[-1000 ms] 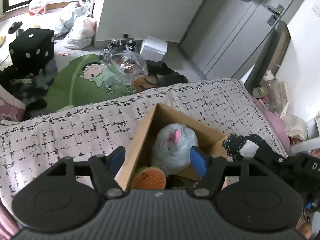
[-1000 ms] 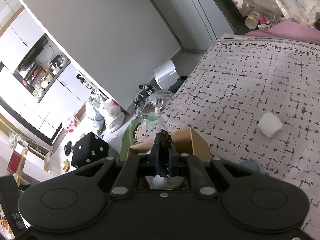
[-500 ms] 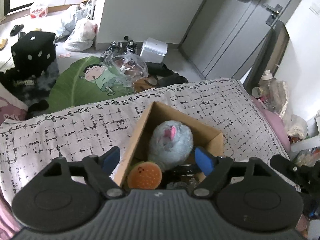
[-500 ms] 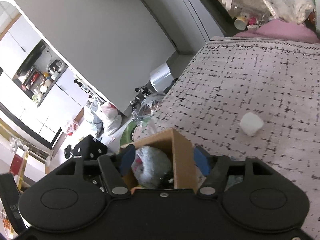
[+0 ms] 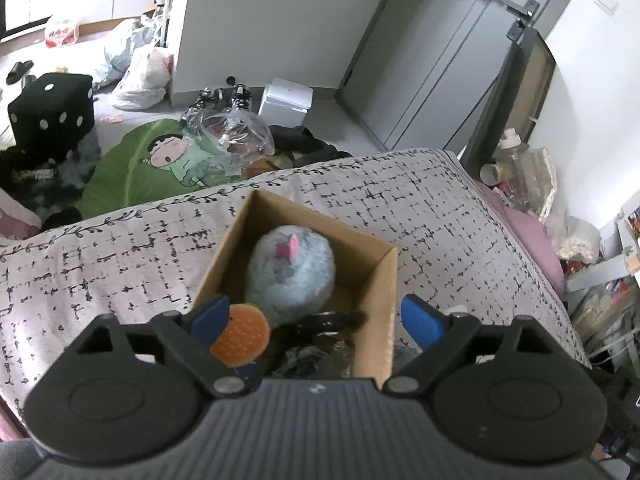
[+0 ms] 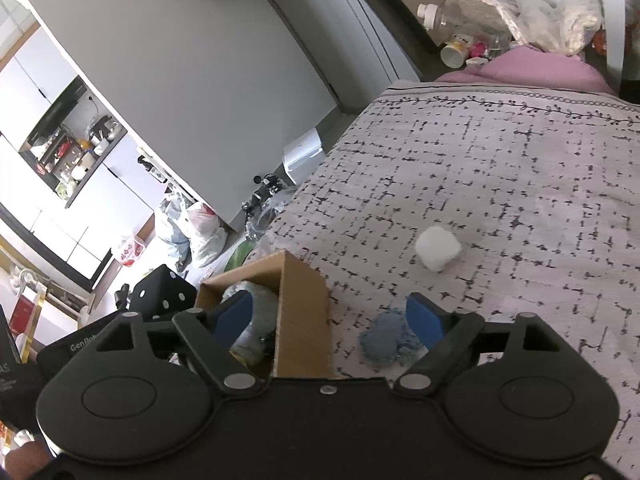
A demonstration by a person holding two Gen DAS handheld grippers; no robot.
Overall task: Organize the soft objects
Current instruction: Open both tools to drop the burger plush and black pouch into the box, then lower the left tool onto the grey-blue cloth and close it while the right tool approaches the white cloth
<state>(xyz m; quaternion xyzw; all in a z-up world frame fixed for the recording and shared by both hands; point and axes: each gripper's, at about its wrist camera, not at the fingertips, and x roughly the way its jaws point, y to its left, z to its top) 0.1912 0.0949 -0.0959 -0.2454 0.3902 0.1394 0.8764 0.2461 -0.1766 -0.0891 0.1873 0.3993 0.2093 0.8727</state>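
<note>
Soft toys, a grey-blue plush ball and an orange burger cushion, are kept in the brown cardboard box on the patterned bedspread. Left gripper and right gripper are opening wide, with nothing gripped.

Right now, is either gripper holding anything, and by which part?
Nothing is held. The left gripper and right gripper are both opening, with no pad pressing on the cardboard box or the toys in it.

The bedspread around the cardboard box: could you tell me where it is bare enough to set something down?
Free: left of the cardboard box, and beyond the white cube toward the pink pillow. Crowded: inside the box, around the grey plush, and beside its right wall, where a blue plush lies.
</note>
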